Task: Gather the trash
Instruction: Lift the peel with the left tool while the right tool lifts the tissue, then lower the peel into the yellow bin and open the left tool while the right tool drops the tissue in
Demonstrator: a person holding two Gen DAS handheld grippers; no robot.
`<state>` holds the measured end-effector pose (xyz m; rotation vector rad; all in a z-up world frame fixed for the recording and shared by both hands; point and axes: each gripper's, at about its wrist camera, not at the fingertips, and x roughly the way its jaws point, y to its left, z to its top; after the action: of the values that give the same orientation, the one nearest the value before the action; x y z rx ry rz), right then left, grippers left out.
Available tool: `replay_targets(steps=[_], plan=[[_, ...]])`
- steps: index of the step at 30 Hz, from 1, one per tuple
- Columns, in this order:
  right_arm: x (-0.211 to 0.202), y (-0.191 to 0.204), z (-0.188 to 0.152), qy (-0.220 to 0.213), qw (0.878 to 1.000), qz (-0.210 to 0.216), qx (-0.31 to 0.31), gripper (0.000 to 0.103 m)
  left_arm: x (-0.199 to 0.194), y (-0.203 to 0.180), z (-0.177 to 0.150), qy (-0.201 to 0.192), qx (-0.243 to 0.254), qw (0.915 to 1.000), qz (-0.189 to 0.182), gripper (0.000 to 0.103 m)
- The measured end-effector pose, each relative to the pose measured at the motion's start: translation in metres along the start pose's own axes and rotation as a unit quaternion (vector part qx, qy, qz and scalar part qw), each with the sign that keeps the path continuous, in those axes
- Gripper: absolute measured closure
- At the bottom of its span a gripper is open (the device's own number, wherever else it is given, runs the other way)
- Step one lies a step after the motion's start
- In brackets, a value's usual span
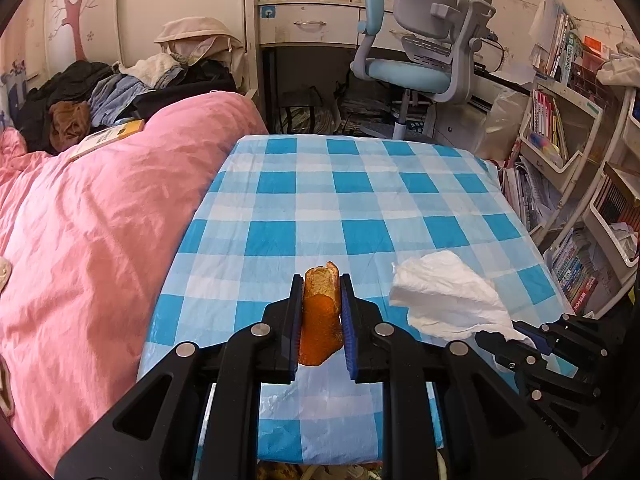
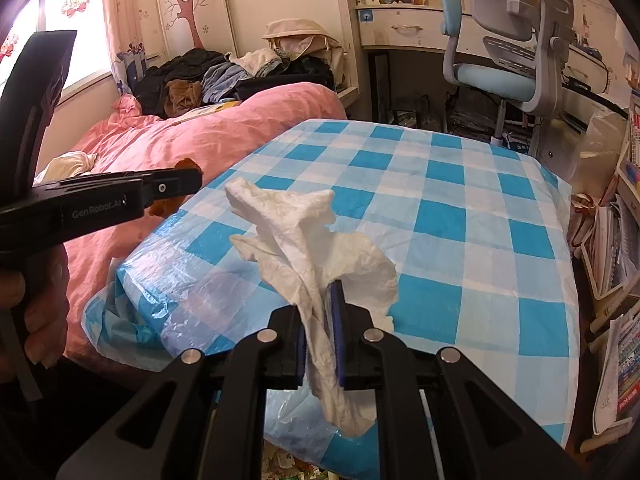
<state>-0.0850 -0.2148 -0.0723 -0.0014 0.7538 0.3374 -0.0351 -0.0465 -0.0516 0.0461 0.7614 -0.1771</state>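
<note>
My left gripper [image 1: 321,284] is shut on an orange peel [image 1: 320,312] and holds it above the near edge of the blue checked table [image 1: 360,200]. My right gripper [image 2: 320,292] is shut on a crumpled white tissue [image 2: 304,232] and holds it above the table's near edge. The tissue also shows in the left wrist view [image 1: 444,296], with the right gripper [image 1: 504,338] at the lower right. In the right wrist view the left gripper [image 2: 188,180] shows at the left, with bits of the peel [image 2: 162,208] above and below its fingers.
A pink duvet [image 1: 100,220] covers the bed left of the table, with a clothes pile [image 1: 100,92] behind. A grey and blue desk chair [image 1: 420,52] stands beyond the table. Bookshelves [image 1: 580,184] stand at the right.
</note>
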Motion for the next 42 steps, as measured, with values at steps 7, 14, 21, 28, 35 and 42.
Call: replay_targets(steps=[7,14,21,28,35,42], plan=[[0.002,0.002,0.000,0.003,1.000,0.006,-0.006,0.091,0.000,-0.001,0.001,-0.003,0.001,1.0000,0.003,0.086],[-0.006,0.018,-0.013,0.013,0.999,0.026,-0.022,0.091,-0.004,-0.001,-0.003,-0.002,0.004,1.0000,0.007,0.086],[-0.012,0.037,-0.044,0.057,0.996,0.061,-0.016,0.091,-0.016,0.002,-0.028,0.009,-0.012,0.9998,0.009,0.087],[-0.009,0.051,-0.090,0.140,0.983,0.114,0.028,0.091,-0.026,-0.009,-0.071,0.042,-0.019,0.9989,0.003,0.086],[-0.003,0.064,-0.125,0.215,0.967,0.127,0.044,0.071,-0.033,-0.021,-0.114,0.081,-0.015,0.9966,0.003,0.086],[-0.023,0.054,-0.136,0.199,0.973,0.096,0.069,0.042,-0.033,-0.030,-0.155,0.141,-0.013,0.9899,-0.002,0.086]])
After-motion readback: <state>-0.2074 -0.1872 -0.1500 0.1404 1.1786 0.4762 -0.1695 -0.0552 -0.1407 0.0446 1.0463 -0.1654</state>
